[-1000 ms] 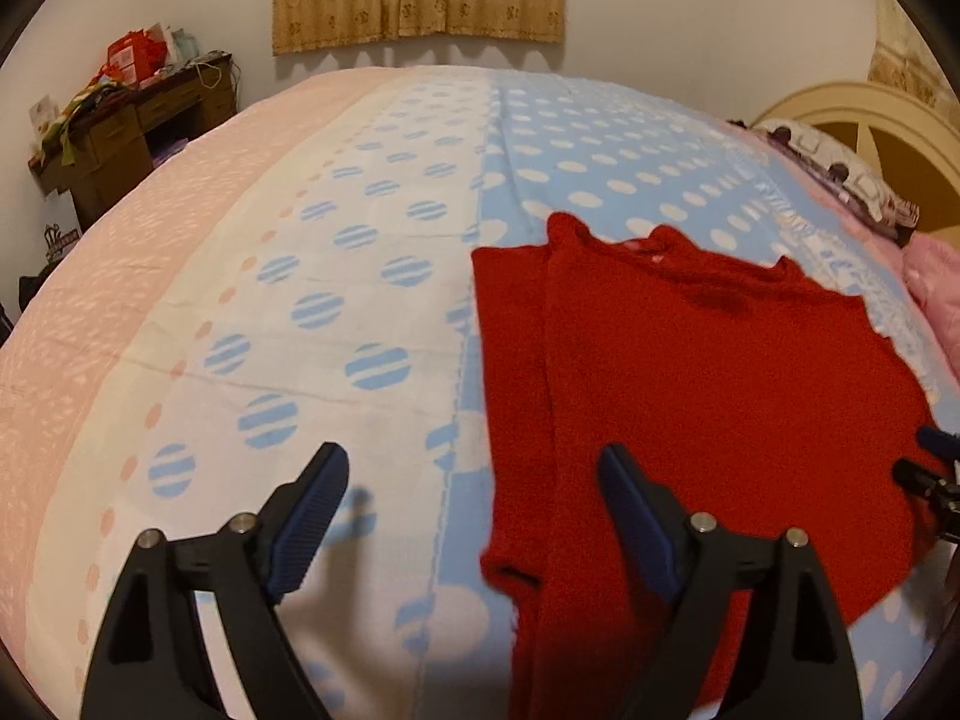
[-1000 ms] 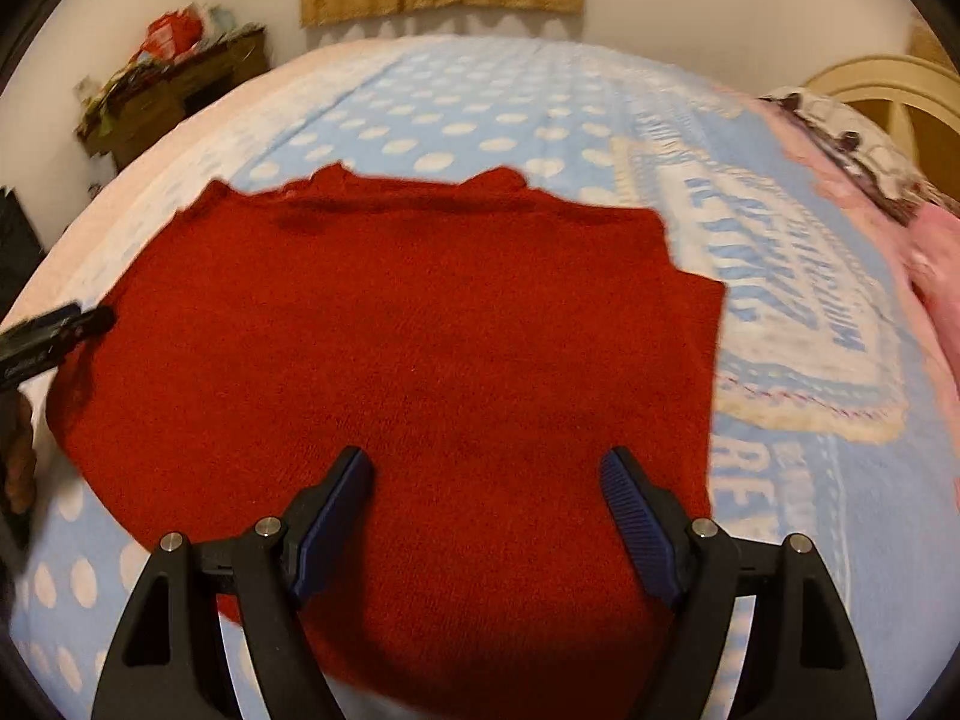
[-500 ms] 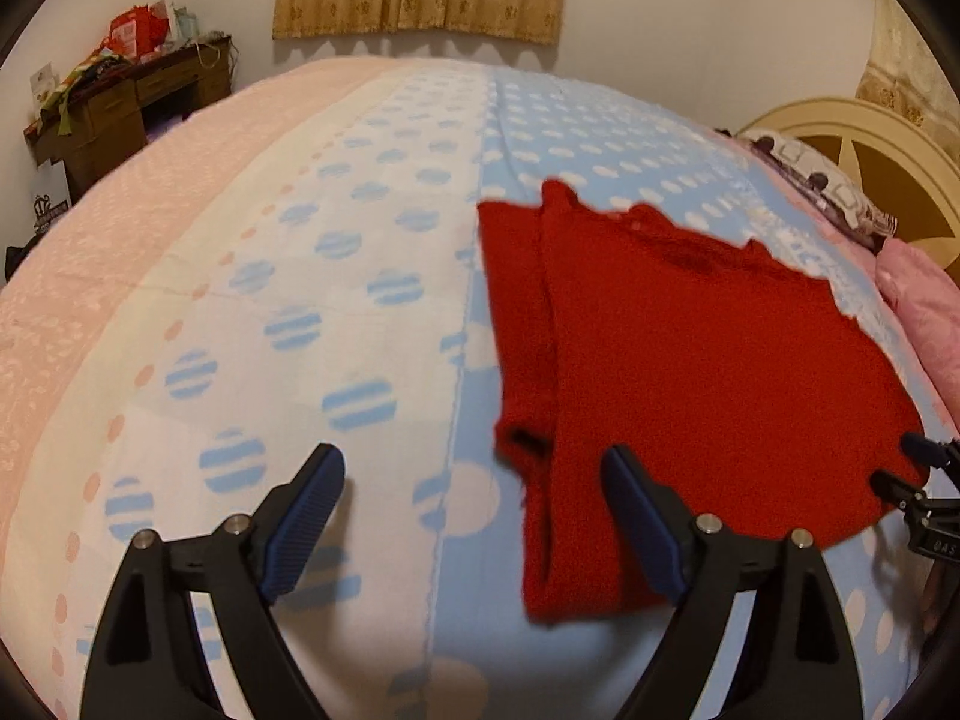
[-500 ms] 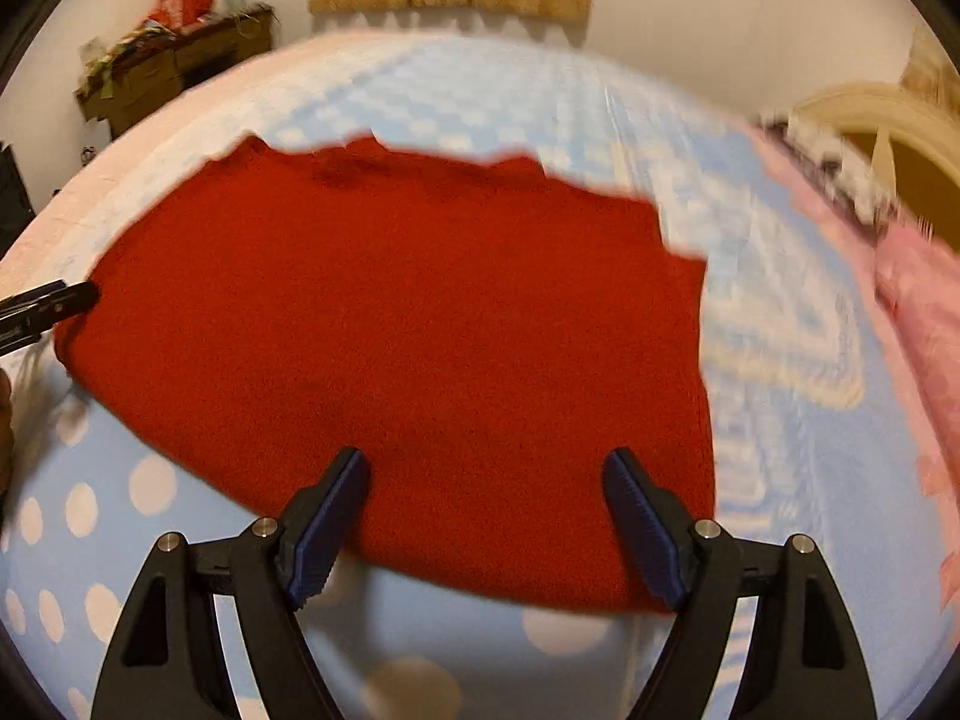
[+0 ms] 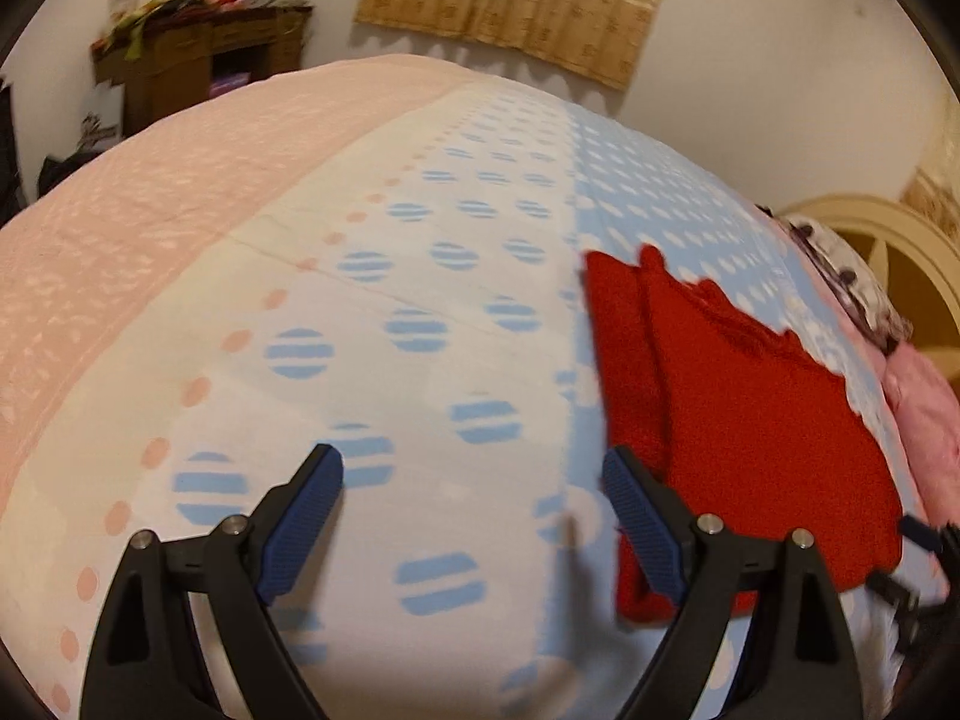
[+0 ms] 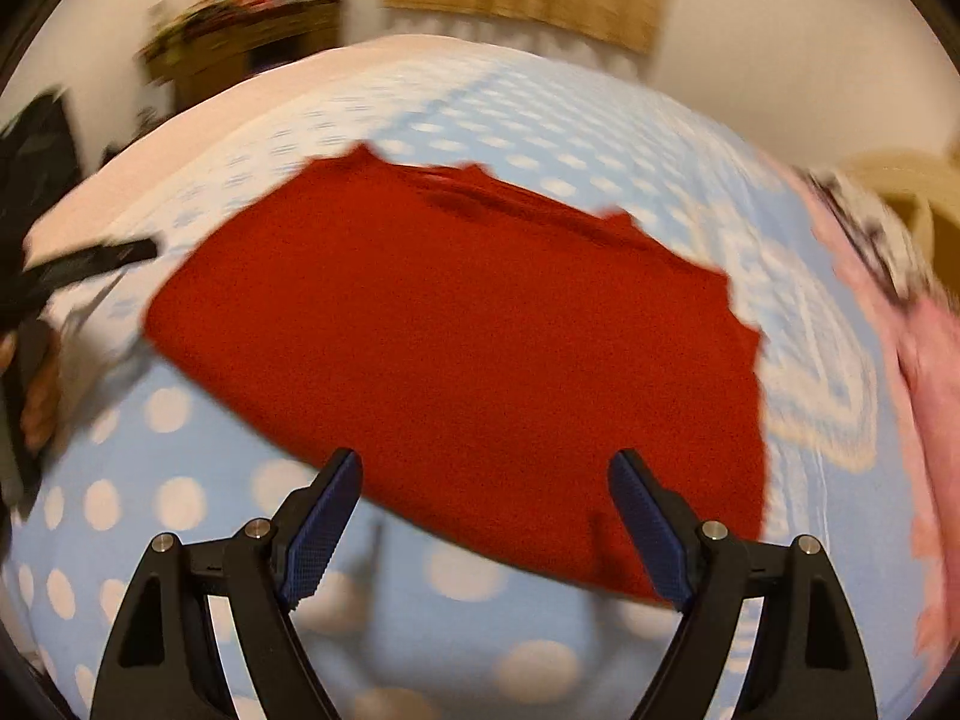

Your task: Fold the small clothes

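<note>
**Both grippers wide and empty by the red garment**

The red knitted garment (image 6: 468, 348) lies flat on the dotted bedspread (image 5: 420, 360), one side strip seemingly folded over, though blur makes that uncertain; the left gripper (image 5: 473, 510) hangs over bare bedspread just beside the garment's edge, jaws spread, holding nothing; the right gripper (image 6: 486, 516) hovers at the near hem, jaws likewise apart and empty.

The right view is motion-blurred, smearing the desk (image 6: 240, 54) clutter, while in the left view the left tool's finger (image 5: 645, 525) hides part of the red garment (image 5: 768, 450), whose kind stays unclear.
</note>
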Motion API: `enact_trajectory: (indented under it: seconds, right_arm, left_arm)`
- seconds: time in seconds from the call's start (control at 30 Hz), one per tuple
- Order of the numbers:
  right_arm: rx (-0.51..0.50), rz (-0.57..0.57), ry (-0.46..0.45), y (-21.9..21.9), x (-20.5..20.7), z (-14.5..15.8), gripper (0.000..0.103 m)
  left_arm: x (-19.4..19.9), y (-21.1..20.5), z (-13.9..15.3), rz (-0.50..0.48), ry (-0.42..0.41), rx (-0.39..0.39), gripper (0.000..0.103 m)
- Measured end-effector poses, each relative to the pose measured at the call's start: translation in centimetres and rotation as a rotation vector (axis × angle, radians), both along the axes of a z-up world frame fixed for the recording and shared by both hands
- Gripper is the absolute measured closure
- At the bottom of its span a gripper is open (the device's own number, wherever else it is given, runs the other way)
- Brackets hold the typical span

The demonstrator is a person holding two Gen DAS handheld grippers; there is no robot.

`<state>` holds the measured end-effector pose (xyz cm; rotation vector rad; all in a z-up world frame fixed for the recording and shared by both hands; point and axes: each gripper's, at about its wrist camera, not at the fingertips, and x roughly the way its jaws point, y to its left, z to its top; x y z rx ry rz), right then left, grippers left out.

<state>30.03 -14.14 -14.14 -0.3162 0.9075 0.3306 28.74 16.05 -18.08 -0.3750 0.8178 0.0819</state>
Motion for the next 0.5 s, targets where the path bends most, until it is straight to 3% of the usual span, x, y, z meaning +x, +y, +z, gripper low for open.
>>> enact_trajectory:
  seconds: [0.37, 0.5]
  right_arm:
    - [-0.228, 0.339, -0.195, 12.7, -3.8, -1.8, 0.019]
    - [-0.252, 0.389, -0.209, 14.9, -4.3, -2.8, 0.032]
  left_arm:
    - [-0.2, 2.1, -1.2, 0.021, -0.021, -0.114, 0.012]
    - [-0.4, 2.2, -1.1, 0.015, -0.029, -0.125, 0.012]
